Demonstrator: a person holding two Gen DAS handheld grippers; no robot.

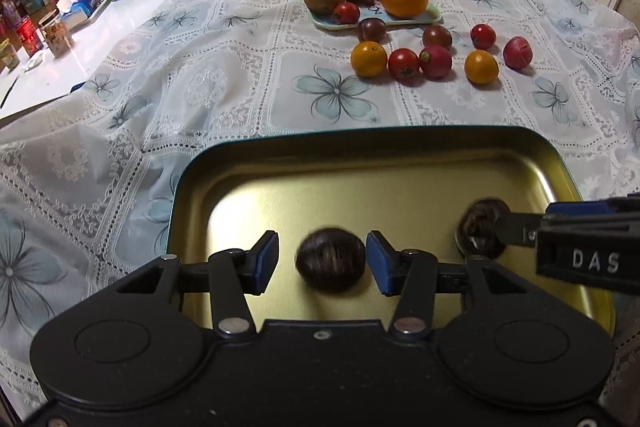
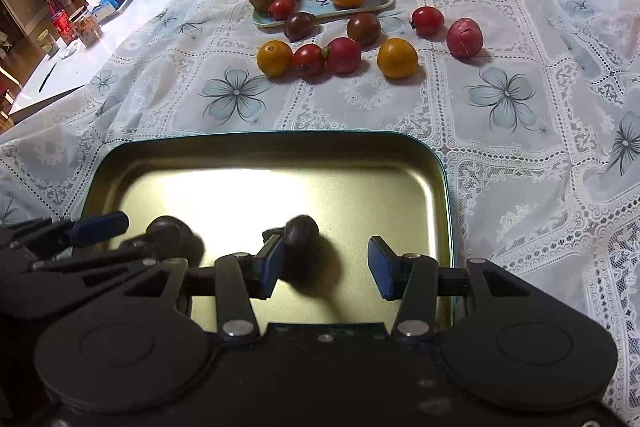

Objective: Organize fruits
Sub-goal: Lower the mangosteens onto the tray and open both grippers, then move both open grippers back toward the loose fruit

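A gold metal tray (image 1: 400, 155) (image 2: 280, 155) lies close in front of both grippers. My left gripper (image 1: 322, 263) is open over it, with a blurred dark tomato (image 1: 330, 259) loose between the fingers. My right gripper (image 2: 326, 265) is open too, with a second dark tomato (image 2: 302, 247) blurred beside its left finger; that tomato shows in the left wrist view (image 1: 480, 229) too. Further back, several small tomatoes and orange fruits (image 1: 368, 59) (image 2: 396, 58) lie on the lace tablecloth. A pale plate (image 1: 430, 15) (image 2: 384, 3) holds an apple, an orange, a kiwi and small tomatoes.
The floral lace tablecloth (image 1: 336, 91) covers the table. To the left is a white counter (image 1: 80, 59) with a calendar, tins and boxes. A black stool and a purple sofa stand beyond the table's far edge.
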